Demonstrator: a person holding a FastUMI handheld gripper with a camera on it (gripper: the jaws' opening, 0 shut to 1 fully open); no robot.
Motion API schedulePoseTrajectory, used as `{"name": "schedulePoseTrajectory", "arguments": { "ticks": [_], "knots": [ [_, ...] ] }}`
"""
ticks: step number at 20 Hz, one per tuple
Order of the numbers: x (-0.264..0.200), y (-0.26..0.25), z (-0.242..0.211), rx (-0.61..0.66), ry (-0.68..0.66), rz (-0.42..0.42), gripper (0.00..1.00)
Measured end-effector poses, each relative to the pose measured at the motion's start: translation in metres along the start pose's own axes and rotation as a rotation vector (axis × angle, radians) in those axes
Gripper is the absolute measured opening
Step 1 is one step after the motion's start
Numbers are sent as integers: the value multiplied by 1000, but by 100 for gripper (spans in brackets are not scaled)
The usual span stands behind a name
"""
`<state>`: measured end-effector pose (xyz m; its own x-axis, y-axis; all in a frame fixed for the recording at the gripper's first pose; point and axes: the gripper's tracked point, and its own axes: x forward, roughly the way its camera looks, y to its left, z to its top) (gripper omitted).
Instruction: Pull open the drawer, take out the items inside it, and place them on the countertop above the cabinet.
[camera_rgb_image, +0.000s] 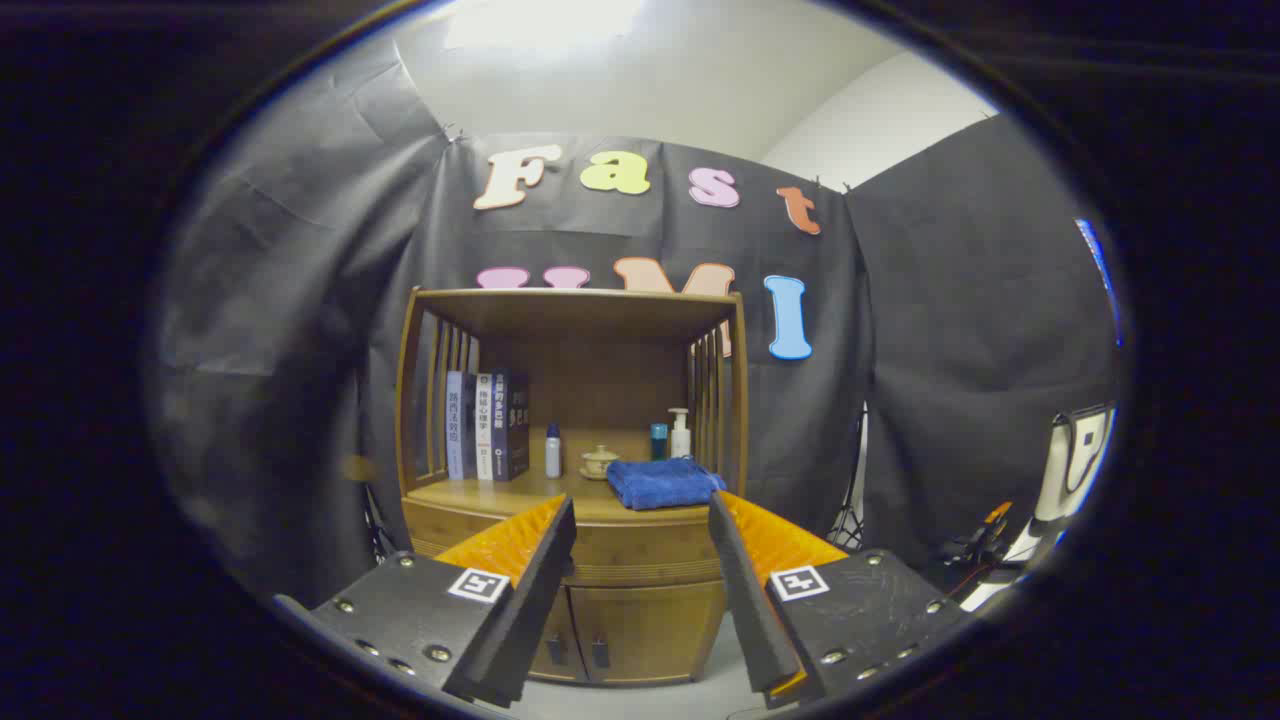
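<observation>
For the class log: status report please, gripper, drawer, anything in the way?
Gripper open, holding nothing, short of the cabinet. Drawer shut, between the fingers. Blue towel on the countertop.

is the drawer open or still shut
Shut: the wooden drawer front sits flush under the countertop, seen between the open gripper fingers, which hold nothing.

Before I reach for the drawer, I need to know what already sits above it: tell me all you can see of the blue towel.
The blue towel is folded into a thick, soft-looking wad, terry by its look. It lies flat on the wooden countertop, at the front right, partly overhanging the edge. Small bottles stand just behind it. The gripper is apart from it, fingers open.
</observation>
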<state>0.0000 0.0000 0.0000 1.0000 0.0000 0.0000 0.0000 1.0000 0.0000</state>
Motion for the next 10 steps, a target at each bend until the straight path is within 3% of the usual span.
{"name": "schedulePoseTrajectory", "arguments": {
  "ticks": [10],
  "knots": [
    [1, 2, 1, -5, 13, 2, 80]
  ]
}}
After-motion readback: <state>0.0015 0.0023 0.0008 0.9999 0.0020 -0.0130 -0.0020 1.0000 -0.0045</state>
